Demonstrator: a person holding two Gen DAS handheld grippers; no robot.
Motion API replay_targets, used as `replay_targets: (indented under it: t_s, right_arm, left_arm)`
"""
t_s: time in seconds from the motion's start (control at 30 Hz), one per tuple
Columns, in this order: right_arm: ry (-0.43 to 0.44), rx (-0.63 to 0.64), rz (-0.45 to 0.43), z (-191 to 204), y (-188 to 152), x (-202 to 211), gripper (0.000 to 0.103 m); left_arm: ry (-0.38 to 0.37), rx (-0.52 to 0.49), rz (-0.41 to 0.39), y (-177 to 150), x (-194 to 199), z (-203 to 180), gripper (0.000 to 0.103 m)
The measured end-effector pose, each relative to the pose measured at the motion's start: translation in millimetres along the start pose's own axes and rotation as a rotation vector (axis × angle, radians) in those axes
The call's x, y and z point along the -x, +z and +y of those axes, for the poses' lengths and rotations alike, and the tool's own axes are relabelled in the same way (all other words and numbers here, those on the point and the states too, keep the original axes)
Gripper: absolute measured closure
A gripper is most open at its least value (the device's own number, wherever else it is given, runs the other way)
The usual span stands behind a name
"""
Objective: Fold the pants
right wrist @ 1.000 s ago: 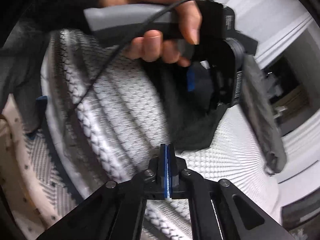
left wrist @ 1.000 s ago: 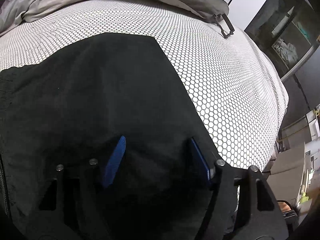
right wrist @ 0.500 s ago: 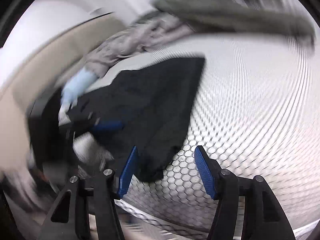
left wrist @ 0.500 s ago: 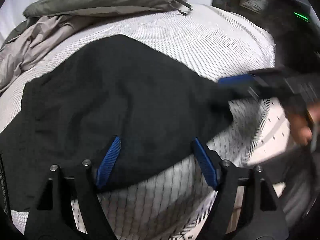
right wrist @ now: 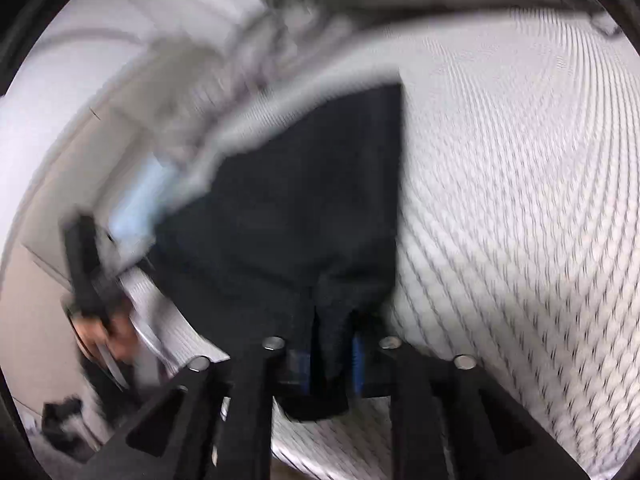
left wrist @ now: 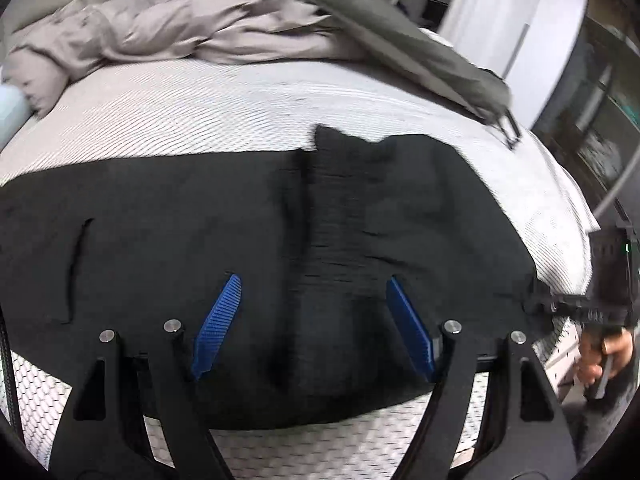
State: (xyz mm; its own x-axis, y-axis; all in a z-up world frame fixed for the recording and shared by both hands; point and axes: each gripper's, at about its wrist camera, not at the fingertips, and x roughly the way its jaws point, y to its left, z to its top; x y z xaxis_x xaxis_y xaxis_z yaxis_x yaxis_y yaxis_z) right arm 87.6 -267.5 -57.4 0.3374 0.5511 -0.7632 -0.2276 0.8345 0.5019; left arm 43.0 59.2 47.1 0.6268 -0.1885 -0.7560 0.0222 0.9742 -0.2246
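Right tongs (right wrist: 332, 364) just closed, pinching pants (left wrist: 304, 240) corner; left tongs (left wrist: 316, 328) wide open, empty. Pull edge taut across bed (left wrist: 200, 112).

Soft even daylight, fisheye-bent edges, heavy right-wrist motion blur.

Legible text, labels, brands, numbers, signs: none. Both wrist views carry no readable lettering on any surface; motion blur obscures finer detail in the right view.
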Motion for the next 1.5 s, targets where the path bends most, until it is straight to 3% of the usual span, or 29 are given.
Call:
replay_targets:
  t_s: [0.1,0.13,0.23,0.43,0.5,0.63,0.73,0.77,0.83,0.93,1.07,1.17,1.27,1.33,1.4,1.5]
  right_arm:
    - [-0.022,0.024,-0.050,3.3,-2.9,24.2,0.079]
    - [-0.073,0.058,-0.131,10.3,-4.9,42.1,0.077]
    - [-0.169,0.141,-0.261,37.0,-0.9,59.0,0.076]
    - [-0.212,0.287,-0.237,88.5,2.4,0.2,0.075]
    - [-0.239,0.344,-0.209,99.7,-1.0,-18.8,0.075]
    - [-0.402,0.464,-0.209,86.3,-18.5,-34.4,0.075]
    - [-0.496,0.387,-0.272,50.9,-25.2,-9.8,0.071]
    - [-0.504,0.348,-0.274,41.3,-23.7,-6.6,0.060]
    - [-0.440,0.258,-0.310,28.2,-22.1,11.6,0.058]
    - [-0.409,0.263,-0.423,58.7,-7.6,22.3,0.058]
    - [-0.310,0.316,-0.341,97.8,21.6,-8.8,0.052]
    - [-0.280,0.303,-0.195,102.8,40.2,-55.6,0.052]
    - [-0.340,0.330,-0.143,93.1,45.8,-75.7,0.052]
    - [-0.412,0.340,-0.163,83.4,46.9,-63.4,0.052]
    - [-0.446,0.268,-0.182,64.1,50.9,-45.0,0.052]
    - [-0.504,0.185,-0.198,46.7,49.4,-25.9,0.039]
  left_arm:
    - [0.003,-0.016,-0.026,-1.3,8.5,2.0,0.031]
    - [-0.005,-0.032,-0.041,-1.6,13.3,-1.9,0.031]
    - [-0.044,-0.121,-0.066,-8.4,13.9,-35.4,0.031]
    - [-0.073,-0.324,0.000,-18.4,-21.8,-104.9,0.031]
    - [-0.030,-0.365,0.034,-23.0,-36.1,-107.5,0.033]
    - [-0.031,-0.400,0.033,-34.5,-36.7,-90.3,0.034]
    - [-0.057,-0.380,0.024,-44.0,-24.9,-73.4,0.035]
    - [-0.039,-0.396,0.012,-46.1,-18.7,-73.6,0.034]
    - [-0.031,-0.374,0.001,-44.0,-7.3,-70.5,0.034]
    - [-0.099,-0.306,-0.045,-25.6,2.6,-72.9,0.034]
    - [-0.082,-0.288,-0.050,4.1,-19.4,-92.6,0.033]
    - [-0.044,-0.292,0.041,20.0,-58.1,-92.5,0.033]
    - [-0.046,-0.295,0.070,16.3,-70.6,-79.6,0.033]
    - [-0.062,-0.290,0.078,14.6,-65.1,-73.2,0.033]
    - [-0.054,-0.274,0.077,13.0,-59.4,-68.3,0.030]
    - [-0.007,-0.195,0.073,14.8,-48.4,-61.9,0.028]
